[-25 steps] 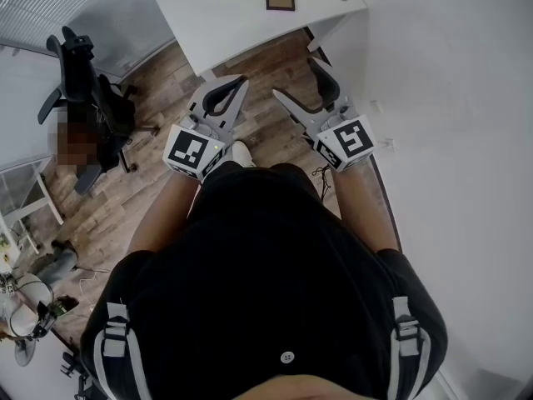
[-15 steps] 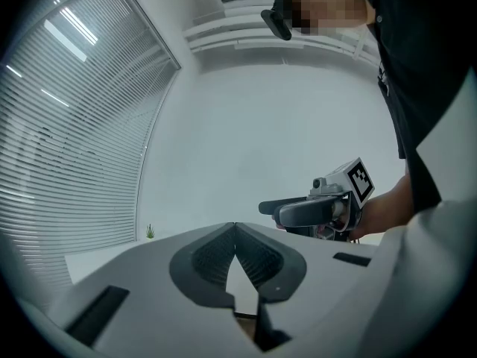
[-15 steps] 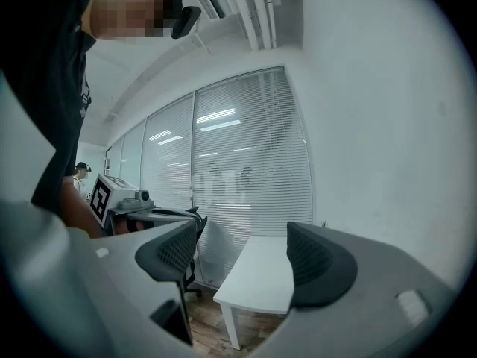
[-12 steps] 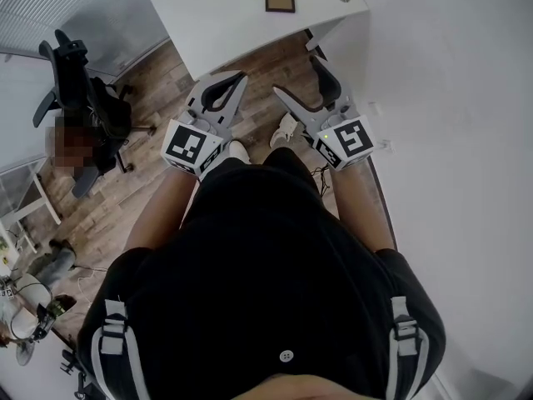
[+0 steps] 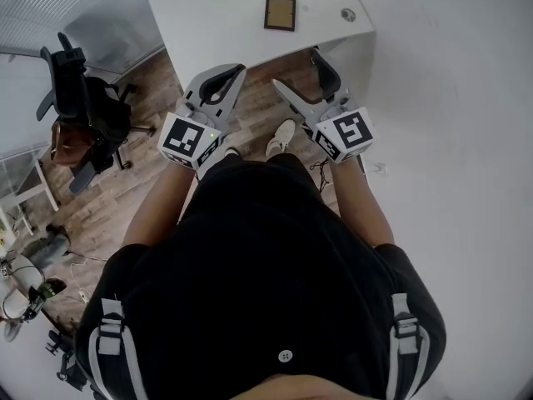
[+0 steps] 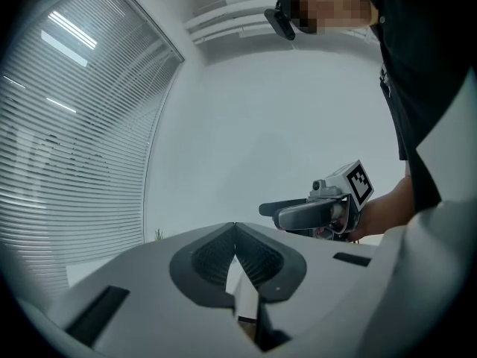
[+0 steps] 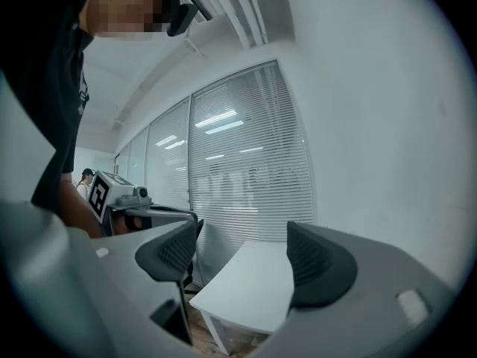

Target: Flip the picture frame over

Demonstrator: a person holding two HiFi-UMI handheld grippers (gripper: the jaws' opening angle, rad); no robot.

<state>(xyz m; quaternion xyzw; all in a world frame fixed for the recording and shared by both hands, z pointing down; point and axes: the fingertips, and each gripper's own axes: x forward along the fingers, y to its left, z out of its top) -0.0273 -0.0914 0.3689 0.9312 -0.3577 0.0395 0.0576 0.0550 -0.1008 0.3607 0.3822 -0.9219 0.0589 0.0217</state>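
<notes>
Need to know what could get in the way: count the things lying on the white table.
2. A square dark-framed picture frame with a tan centre lies mid-table; a small round grey disc lies to its right. The white table's far part is cut off.

Picture frame (image 5: 280, 12) lying flat on the far white table (image 5: 208, 23). Nearer, left gripper (image 5: 234, 74) with jaws together, right gripper (image 5: 296, 70) with jaws apart, both short of it. Black chair (image 5: 79, 98) at left.

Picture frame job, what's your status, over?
Left tool shut, empty. Right tool open, empty. Picture frame flat on white table, untouched. Small round disc beside it, apart.
</notes>
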